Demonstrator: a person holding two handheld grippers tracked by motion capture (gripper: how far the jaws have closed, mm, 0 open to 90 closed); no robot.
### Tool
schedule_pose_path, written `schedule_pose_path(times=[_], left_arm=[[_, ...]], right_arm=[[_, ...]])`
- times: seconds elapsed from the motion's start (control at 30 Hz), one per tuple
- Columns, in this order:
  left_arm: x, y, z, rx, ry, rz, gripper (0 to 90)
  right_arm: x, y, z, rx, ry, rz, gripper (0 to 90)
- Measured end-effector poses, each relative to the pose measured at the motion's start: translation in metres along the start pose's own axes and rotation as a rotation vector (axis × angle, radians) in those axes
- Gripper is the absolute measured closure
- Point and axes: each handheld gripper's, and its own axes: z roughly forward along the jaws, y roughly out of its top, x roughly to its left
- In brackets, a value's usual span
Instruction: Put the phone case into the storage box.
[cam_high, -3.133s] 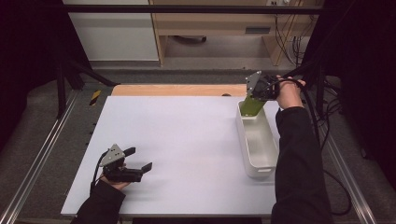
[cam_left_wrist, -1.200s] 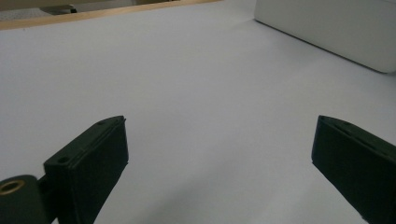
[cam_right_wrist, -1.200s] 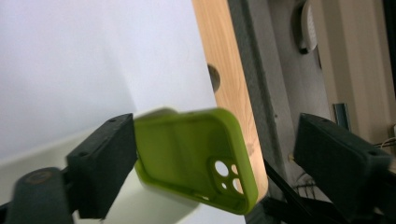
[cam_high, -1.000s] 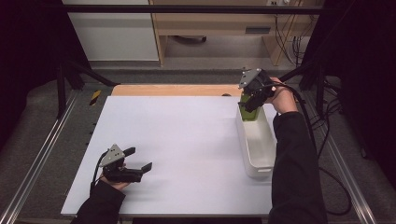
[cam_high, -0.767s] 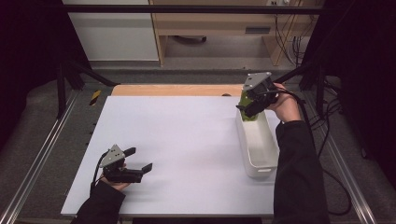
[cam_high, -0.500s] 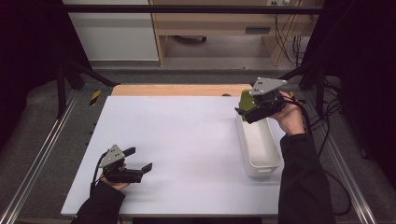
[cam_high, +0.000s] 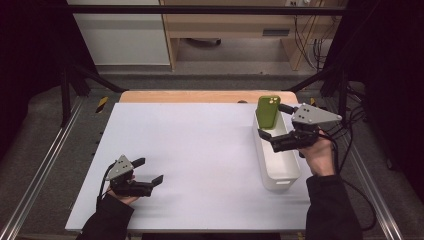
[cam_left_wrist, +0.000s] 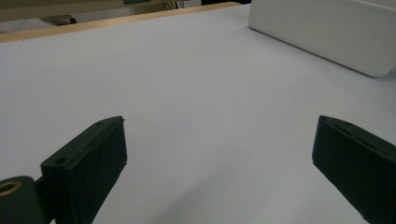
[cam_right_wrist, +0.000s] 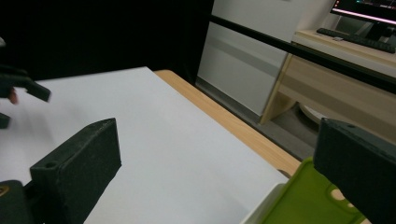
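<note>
High view: green phone case (cam_high: 268, 111) stands upright at the far end of the white bin (cam_high: 278, 162), right side of the table (cam_high: 190, 150). Right gripper (cam_high: 276, 121) just beside the case, jaws released and just been opening, nothing between them. Left gripper (cam_high: 148, 170) rests near left, jaws apart, empty. Left gripper view: jaws wide over bare table. Right gripper view: case (cam_right_wrist: 308, 198) low right, ungripped.

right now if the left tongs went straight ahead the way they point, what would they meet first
Likely the white bin: the left tongs stand open over bare table, and it lies ahead, slightly right. Depth is unclear.
</note>
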Motion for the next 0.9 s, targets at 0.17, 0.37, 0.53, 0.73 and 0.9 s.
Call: schedule_pose_path(times=[0.17, 0.37, 0.53, 0.73, 0.9], left_arm=[[-0.001, 0.000, 0.000, -0.007, -0.003, 0.001, 2.7], [-0.001, 0.001, -0.001, -0.015, -0.006, 0.007, 2.7], [-0.002, 0.001, -0.002, -0.022, -0.010, 0.009, 2.7], [-0.002, 0.002, -0.003, -0.032, -0.012, 0.013, 2.6], [-0.003, 0.002, -0.003, -0.035, -0.013, 0.015, 2.7]], right_arm=[[0.009, -0.019, -0.013, -0.044, 0.004, 0.071, 1.4], [0.018, -0.045, -0.025, -0.067, 0.025, 0.111, 1.1], [0.022, -0.065, -0.037, -0.079, 0.043, 0.143, 1.1], [0.023, -0.091, -0.053, -0.109, 0.018, 0.132, 1.1], [0.022, -0.104, -0.060, -0.097, -0.001, 0.142, 0.6]])
